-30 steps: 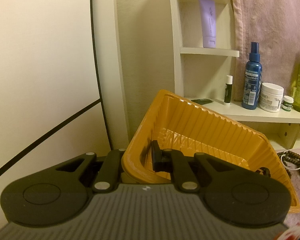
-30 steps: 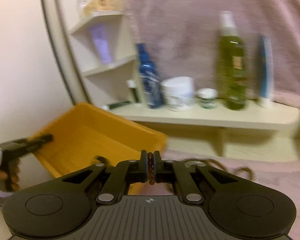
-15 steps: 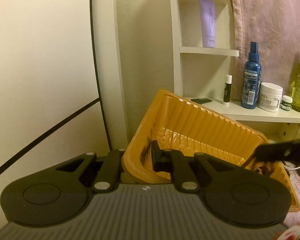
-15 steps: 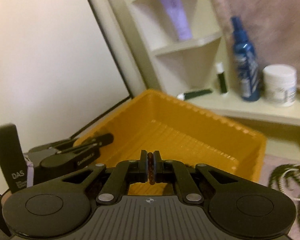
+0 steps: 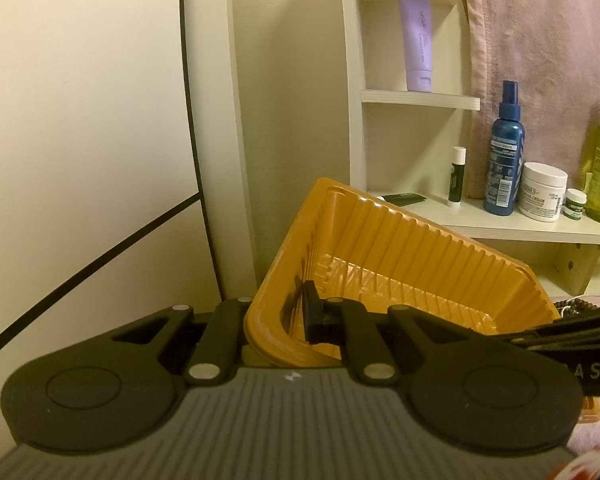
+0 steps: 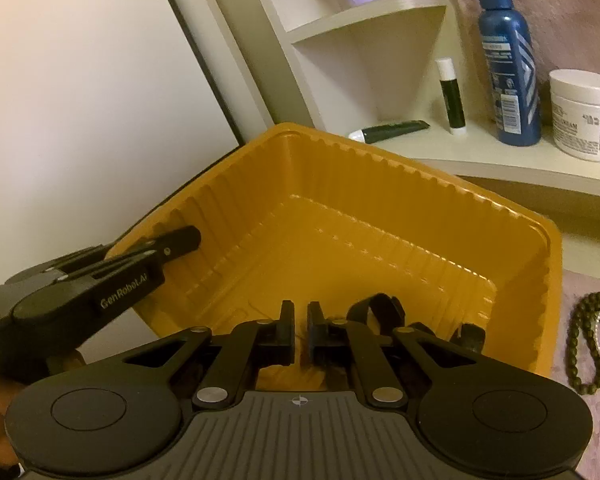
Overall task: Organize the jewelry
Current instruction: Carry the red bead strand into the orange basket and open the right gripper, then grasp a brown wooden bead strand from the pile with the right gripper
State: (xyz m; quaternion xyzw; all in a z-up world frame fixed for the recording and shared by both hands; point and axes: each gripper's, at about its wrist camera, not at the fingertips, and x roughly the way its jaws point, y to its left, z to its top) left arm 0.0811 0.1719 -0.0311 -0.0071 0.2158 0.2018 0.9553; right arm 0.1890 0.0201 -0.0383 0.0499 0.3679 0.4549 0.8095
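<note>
Shelf unit [image 5: 416,96] at the back with toiletries on it: blue spray bottle [image 5: 506,160], white jar [image 5: 542,192]. None of it concerns us.

Orange tray [image 6: 380,184] is the largest working thing. It sits tilted in front of the shelf with its open side toward us, its ribbed floor mostly bare.

Left gripper [image 5: 276,312] holds the tray by its near wall, one finger inside and one outside, jaws closed down on the plastic. It is what keeps the tray tipped.

Right gripper [image 6: 299,320] hangs over the tray's near part, pointing down into it. Its jaws stand a narrow gap apart; we see orange floor through the gap and nothing between the pads. They touch nothing we can make out.

Pinkish cloth [image 6: 580,292] lies to the tray's right. On it, outside the tray, is a string of dark green beads [image 6: 576,344], with a pale strand beside it.

Just behind the right gripper's linkage are dark loops [image 6: 376,308] inside the tray, partly hidden. We cannot tell what they are.

Judgement: we are between a drop into the tray and the next pick-up. To do it well:
- keep the left grip steady, since a thin wall may flex or slip;
- lift the right gripper clear of the rim before swinging toward the beads;
- open wider only above the cloth;
- pinch the strand where it bunches, so it does not trail over the tray's edge.
</note>
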